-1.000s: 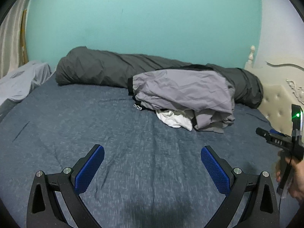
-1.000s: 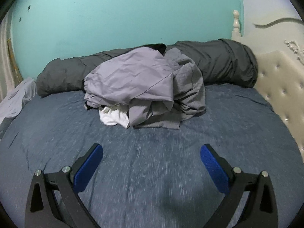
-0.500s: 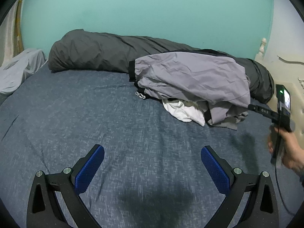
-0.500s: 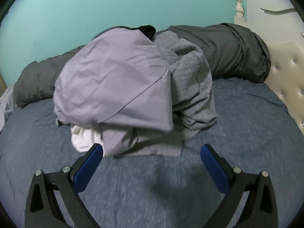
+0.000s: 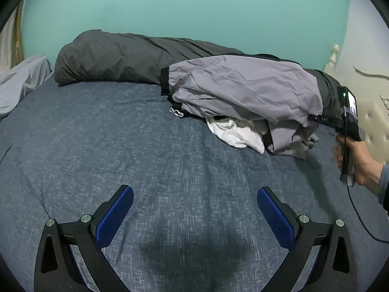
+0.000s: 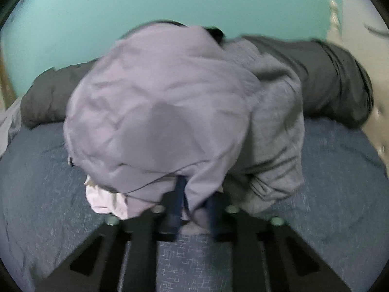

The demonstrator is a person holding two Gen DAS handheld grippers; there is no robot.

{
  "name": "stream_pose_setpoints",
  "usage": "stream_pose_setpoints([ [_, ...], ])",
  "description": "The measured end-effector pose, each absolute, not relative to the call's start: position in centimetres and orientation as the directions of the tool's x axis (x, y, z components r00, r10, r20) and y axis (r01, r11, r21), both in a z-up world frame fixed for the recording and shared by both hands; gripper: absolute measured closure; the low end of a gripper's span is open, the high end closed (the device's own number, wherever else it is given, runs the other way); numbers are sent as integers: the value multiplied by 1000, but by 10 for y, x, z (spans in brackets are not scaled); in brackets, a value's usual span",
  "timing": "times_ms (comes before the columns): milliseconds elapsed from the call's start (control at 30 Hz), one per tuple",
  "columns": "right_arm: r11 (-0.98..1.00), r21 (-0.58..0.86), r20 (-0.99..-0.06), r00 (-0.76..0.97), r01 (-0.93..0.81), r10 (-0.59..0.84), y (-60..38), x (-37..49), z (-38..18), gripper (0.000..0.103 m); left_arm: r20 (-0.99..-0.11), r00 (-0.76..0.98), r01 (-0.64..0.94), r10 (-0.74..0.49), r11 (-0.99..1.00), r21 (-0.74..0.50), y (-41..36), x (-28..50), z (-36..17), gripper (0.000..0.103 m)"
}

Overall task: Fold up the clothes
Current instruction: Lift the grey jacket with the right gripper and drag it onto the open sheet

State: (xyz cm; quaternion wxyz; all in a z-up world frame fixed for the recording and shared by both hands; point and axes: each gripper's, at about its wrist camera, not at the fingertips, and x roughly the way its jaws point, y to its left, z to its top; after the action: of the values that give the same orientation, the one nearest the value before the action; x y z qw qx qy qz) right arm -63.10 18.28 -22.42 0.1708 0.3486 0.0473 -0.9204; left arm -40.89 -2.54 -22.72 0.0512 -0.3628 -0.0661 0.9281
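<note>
Clothes lie in a heap on the blue speckled bed sheet [image 5: 121, 146], in front of a long dark grey rolled duvet [image 5: 116, 58] set against the teal wall [image 5: 194, 7]. On top of the heap is a crumpled light grey jacket with black cuffs [image 5: 243, 90]; a white garment [image 5: 233, 133] pokes out beneath it, and a grey knit sweater [image 6: 274, 131] sits on the heap's right side. The right gripper [image 6: 193, 204] has its blue-padded fingers drawn close together on the jacket's lower edge, pinching the fabric. The left gripper [image 5: 194, 216] hovers above bare sheet with its fingers spread wide apart, holding nothing, well short of the heap. A cream tufted headboard [image 5: 372, 121] stands at the right.
</note>
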Motion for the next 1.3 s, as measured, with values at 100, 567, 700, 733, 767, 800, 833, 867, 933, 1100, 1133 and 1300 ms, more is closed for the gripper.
stream_pose_setpoints([
  [100,-913,10,-616,-716,409,-328,174,-608,-216,98,-656,-740,-51,148,-985,-165,-26,-397,-225,0],
  [567,-748,34,-551,-612,662,-567,133,-423,-184,101,-595,-794,-27,125,-985,-170,-48,-269,-202,0],
  [700,-718,49,-563,-575,695,-595,130,-356,-187,101,-580,-806,-15,116,-984,-176,-57,-228,-196,0],
  [733,-716,59,-564,-568,696,-599,131,-340,-189,101,-579,-807,-8,114,-983,-183,-61,-217,-195,0],
  [767,-714,69,-567,-561,697,-603,133,-324,-190,101,-581,-806,1,111,-982,-190,-67,-204,-194,0],
  [800,-712,75,-577,-552,698,-602,134,-306,-194,101,-584,-804,9,109,-981,-195,-72,-193,-194,0],
  [833,-711,81,-588,-543,698,-600,135,-289,-198,101,-588,-802,15,107,-980,-198,-77,-183,-193,0],
  [867,-711,90,-598,-533,697,-598,135,-277,-202,101,-591,-800,21,105,-979,-202,-81,-174,-193,0],
  [933,-712,107,-618,-514,694,-595,137,-253,-211,101,-596,-797,33,100,-978,-207,-89,-156,-194,0],
  [1100,-712,154,-675,-454,685,-582,149,-199,-243,102,-611,-786,61,90,-973,-222,-103,-122,-201,0],
  [1133,-717,171,-680,-445,676,-583,155,-194,-248,102,-615,-784,67,89,-972,-226,-105,-119,-203,0],
  [1300,-736,257,-703,-402,626,-587,187,-167,-271,102,-631,-771,86,91,-966,-245,-112,-113,-217,0],
])
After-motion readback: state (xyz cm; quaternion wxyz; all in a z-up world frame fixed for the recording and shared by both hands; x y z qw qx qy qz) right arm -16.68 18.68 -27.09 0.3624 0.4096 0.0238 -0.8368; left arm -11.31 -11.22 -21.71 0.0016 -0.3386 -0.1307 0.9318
